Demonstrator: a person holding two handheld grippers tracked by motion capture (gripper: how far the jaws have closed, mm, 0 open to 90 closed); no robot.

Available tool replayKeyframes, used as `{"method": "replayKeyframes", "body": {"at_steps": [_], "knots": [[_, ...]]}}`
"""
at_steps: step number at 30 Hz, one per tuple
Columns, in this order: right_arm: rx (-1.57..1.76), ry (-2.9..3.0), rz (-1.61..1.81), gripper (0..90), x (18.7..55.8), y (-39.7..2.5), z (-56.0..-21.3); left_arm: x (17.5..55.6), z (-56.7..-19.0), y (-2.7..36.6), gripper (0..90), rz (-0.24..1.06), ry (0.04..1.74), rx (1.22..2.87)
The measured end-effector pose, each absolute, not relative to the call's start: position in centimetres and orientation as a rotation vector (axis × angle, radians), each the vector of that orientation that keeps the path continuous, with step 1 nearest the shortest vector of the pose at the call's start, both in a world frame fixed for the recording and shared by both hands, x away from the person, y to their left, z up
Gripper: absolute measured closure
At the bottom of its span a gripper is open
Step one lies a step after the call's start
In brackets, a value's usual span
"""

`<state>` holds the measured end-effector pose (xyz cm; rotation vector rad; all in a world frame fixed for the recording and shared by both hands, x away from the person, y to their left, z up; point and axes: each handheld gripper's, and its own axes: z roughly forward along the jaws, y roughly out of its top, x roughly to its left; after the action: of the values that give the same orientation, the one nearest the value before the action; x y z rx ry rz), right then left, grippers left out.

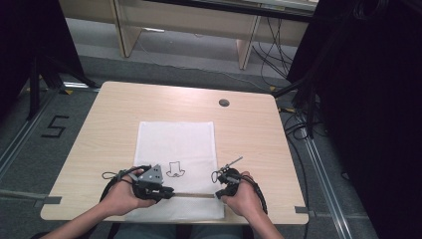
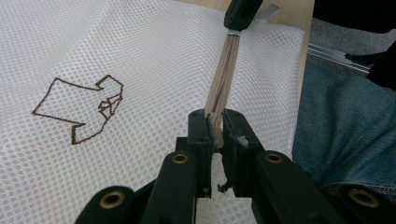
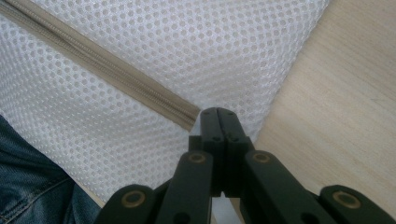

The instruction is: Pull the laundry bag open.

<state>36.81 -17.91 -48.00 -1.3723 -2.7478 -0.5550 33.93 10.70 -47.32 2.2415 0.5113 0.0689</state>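
Note:
A white mesh bag (image 1: 176,142) lies flat on the table, with a brown stitched figure (image 1: 175,170) near its front. A beige zipper (image 1: 194,195) runs across the bag close to the table's front edge. My left gripper (image 1: 169,191) is at the zipper's left part. In the left gripper view it (image 2: 215,122) is shut on the zipper (image 2: 224,74), which is pulled taut toward the other gripper (image 2: 240,14). My right gripper (image 1: 217,194) sits at the bag's right edge. Its jaws (image 3: 218,112) are shut at the zipper's end (image 3: 189,116), pinching the mesh there.
The light wooden table (image 1: 114,119) has a round cable hole (image 1: 224,103) at the back. The person's jeans (image 2: 345,126) lie just past the front edge. Bare wood (image 3: 336,93) lies to the right of the bag. Dark stands and cables flank the table.

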Motion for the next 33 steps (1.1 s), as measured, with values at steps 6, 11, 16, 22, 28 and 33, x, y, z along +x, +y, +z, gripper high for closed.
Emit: {"method": "replayKeyframes", "body": {"at_steps": [6,11,16,22,28,33], "knots": [[-1.374,-2.746,-0.556,90.0,36.8,-17.9,-48.0,34.0,-47.1,10.9,81.6,0.071,0.513,2.232],[-1.373,-2.749,-0.554,90.0,36.8,-17.9,-48.0,33.9,-47.2,11.2,81.6,0.070,0.520,2.236],[-1.382,-2.744,-0.548,90.0,36.8,-17.9,-48.0,34.0,-47.1,12.1,81.6,0.090,0.533,2.235],[-1.367,-2.761,-0.547,90.0,36.8,-17.9,-48.0,33.9,-47.1,12.3,81.5,0.091,0.536,2.236],[-1.386,-2.734,-0.546,90.0,36.7,-17.9,-48.0,33.8,-47.1,12.3,81.6,0.089,0.541,2.235],[-1.373,-2.753,-0.553,90.0,36.8,-18.0,-48.0,33.9,-47.1,12.4,81.6,0.093,0.528,2.243]]}}
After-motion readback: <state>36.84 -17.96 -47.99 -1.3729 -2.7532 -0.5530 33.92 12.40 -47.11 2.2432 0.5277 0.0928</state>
